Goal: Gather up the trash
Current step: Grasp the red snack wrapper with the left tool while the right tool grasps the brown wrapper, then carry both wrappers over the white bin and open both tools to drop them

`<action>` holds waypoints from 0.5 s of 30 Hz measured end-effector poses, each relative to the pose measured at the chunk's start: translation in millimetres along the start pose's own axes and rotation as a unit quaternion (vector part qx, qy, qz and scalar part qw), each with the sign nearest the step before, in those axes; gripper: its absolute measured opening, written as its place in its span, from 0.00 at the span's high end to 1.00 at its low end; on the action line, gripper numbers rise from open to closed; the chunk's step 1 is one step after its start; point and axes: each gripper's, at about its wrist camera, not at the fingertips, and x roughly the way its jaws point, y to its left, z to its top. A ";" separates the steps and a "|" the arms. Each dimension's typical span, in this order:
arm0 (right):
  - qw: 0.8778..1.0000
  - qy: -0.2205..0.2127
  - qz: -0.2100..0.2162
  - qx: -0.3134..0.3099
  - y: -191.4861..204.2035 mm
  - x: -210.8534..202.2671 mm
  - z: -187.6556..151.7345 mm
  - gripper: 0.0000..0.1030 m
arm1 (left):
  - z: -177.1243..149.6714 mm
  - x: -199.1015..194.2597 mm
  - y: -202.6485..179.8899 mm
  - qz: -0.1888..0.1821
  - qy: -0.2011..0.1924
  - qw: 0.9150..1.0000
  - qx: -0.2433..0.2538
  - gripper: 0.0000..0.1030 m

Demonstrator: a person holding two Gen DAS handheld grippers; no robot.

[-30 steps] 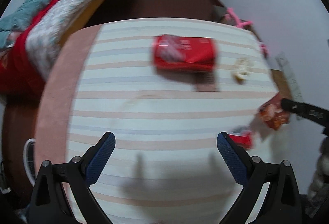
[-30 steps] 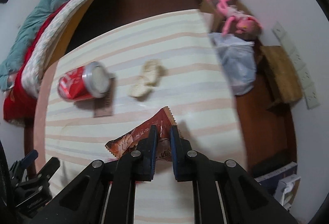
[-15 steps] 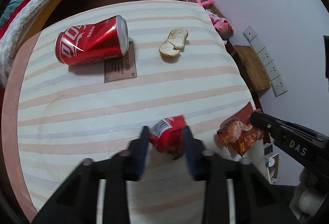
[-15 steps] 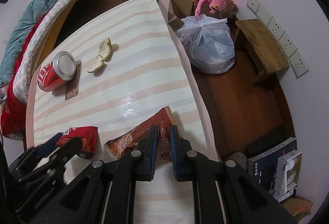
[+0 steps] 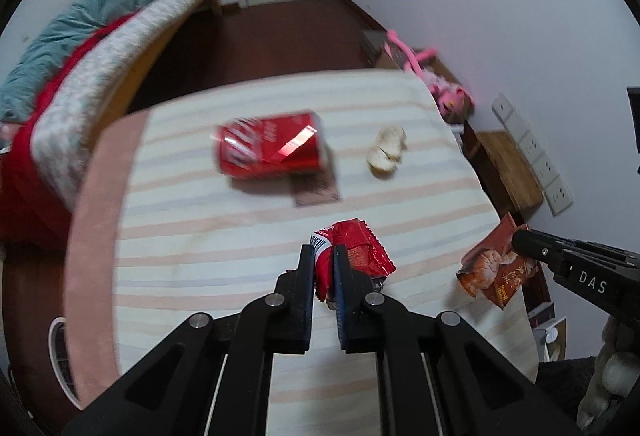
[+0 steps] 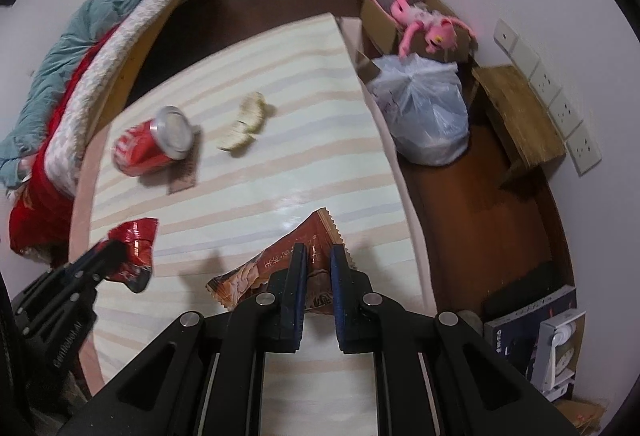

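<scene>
Above the striped table (image 5: 208, 268), red wrapper (image 5: 360, 248) and brown wrapper (image 6: 280, 260), each clamped.

Crumpled red wrapper (image 5: 362, 250) and brown snack packet (image 6: 276, 268) clamped above striped table (image 5: 240, 236).

R gripper (image 6: 319, 256) clamps brown wrapper (image 6: 276, 268) over striped table (image 6: 312, 140).

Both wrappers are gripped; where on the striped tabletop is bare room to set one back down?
Bare: the stripes nearer than the red soda can, and the far end beyond the pale peel. Crowded: around the can, peel and brown card.
</scene>
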 end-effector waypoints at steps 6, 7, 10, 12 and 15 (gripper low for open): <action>0.998 -0.028 0.034 -0.035 50.8 -43.2 -4.3 0.88 | -2.1 -62.4 59.8 0.029 -0.045 0.998 -0.031 0.94; 0.998 -0.032 0.042 -0.040 60.4 -48.9 -4.6 0.88 | -3.6 -77.1 76.1 0.037 -0.054 0.997 -0.039 0.94; 0.994 -0.044 0.073 -0.066 104.0 -68.4 -10.6 0.88 | -11.4 -110.9 116.2 0.065 -0.077 0.993 -0.057 0.94; 0.991 -0.049 0.092 -0.083 133.6 -78.3 -16.0 0.88 | -18.0 -131.1 145.0 0.083 -0.088 0.990 -0.071 0.94; 0.984 -0.054 0.125 -0.115 187.6 -89.4 -26.7 0.88 | -30.3 -155.2 185.6 0.110 -0.099 0.985 -0.091 0.94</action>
